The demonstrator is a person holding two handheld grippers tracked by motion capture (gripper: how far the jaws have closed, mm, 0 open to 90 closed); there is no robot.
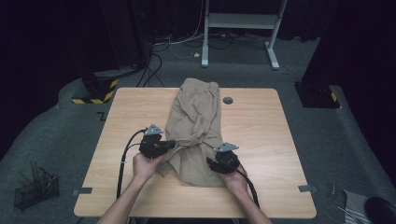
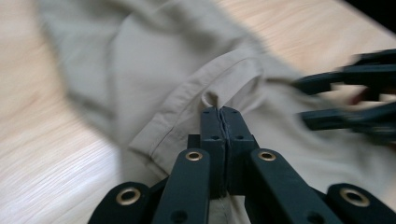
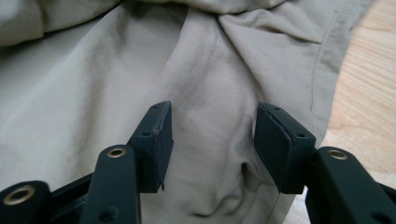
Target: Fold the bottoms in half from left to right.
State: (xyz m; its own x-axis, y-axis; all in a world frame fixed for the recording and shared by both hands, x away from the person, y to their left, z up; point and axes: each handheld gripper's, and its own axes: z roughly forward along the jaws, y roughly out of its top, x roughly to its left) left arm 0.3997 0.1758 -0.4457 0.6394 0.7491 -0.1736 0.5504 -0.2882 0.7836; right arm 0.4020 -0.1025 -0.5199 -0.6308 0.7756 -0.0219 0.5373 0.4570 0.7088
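- Fingers (image 2: pixel 223 122) of the left gripper (image 1: pixel 169 144) are clamped tight on a hemmed edge of the beige garment (image 1: pixel 196 121), probably to lift it for spreading.
- Right gripper (image 3: pixel 212 140) hangs wide open over loose cloth, gripping nothing.
- Garment lies mid-counter (image 1: pixel 261 186), bare wood free on both sides.

Lab or studio recording space, black curtains (image 1: pixel 56 37), grey carpet (image 1: pixel 327 135), floor cables (image 1: pixel 154 60), lone wooden table (image 1: pixel 261 140)
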